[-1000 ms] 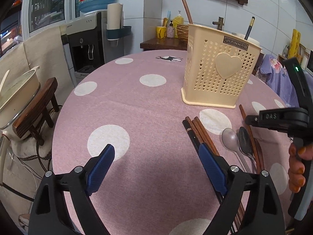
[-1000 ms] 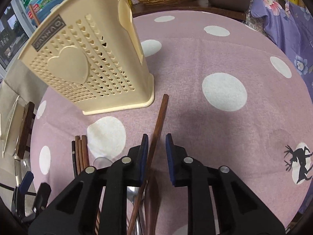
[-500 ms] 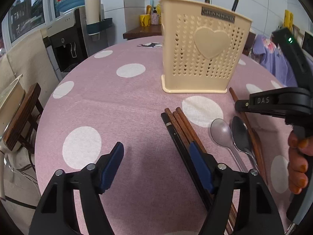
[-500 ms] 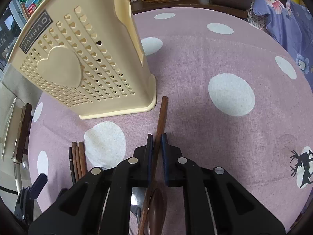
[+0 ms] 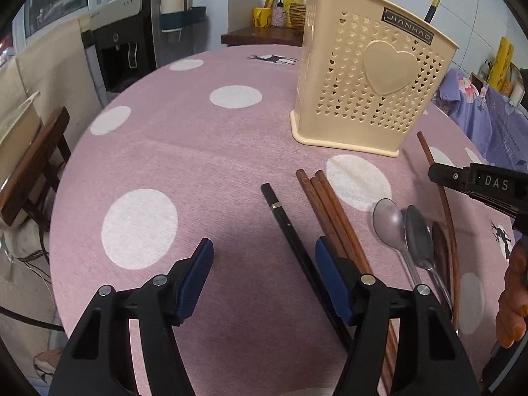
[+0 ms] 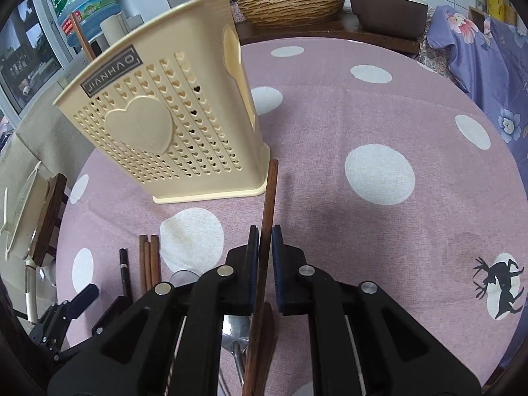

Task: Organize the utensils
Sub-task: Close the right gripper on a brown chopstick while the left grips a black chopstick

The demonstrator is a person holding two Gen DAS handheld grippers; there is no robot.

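A cream perforated utensil holder [image 5: 373, 76] stands on the table with two chopsticks in it. In front of it lie a black chopstick [image 5: 283, 217], three brown chopsticks [image 5: 326, 204] side by side, two metal spoons [image 5: 389, 221] and a dark wooden spoon [image 5: 440, 241]. My left gripper [image 5: 264, 244] hovers low over them, jaws closing. The black chopstick lies between its fingers, untouched by the pads. My right gripper [image 6: 263, 234] is shut on a long brown chopstick [image 6: 269, 194], whose far tip reaches the corner of the holder [image 6: 165, 125].
The round table [image 5: 198, 151] has a pink cloth with white dots. A wooden chair [image 5: 29, 165] and a water dispenser [image 5: 122, 43] stand to the left. A woven basket [image 6: 290, 3] and a purple floral cloth [image 6: 478, 49] lie beyond the far edge.
My left gripper has come closer to the chopsticks and its jaws have narrowed, with the black chopstick now between them. My right gripper has shut on the brown chopstick.
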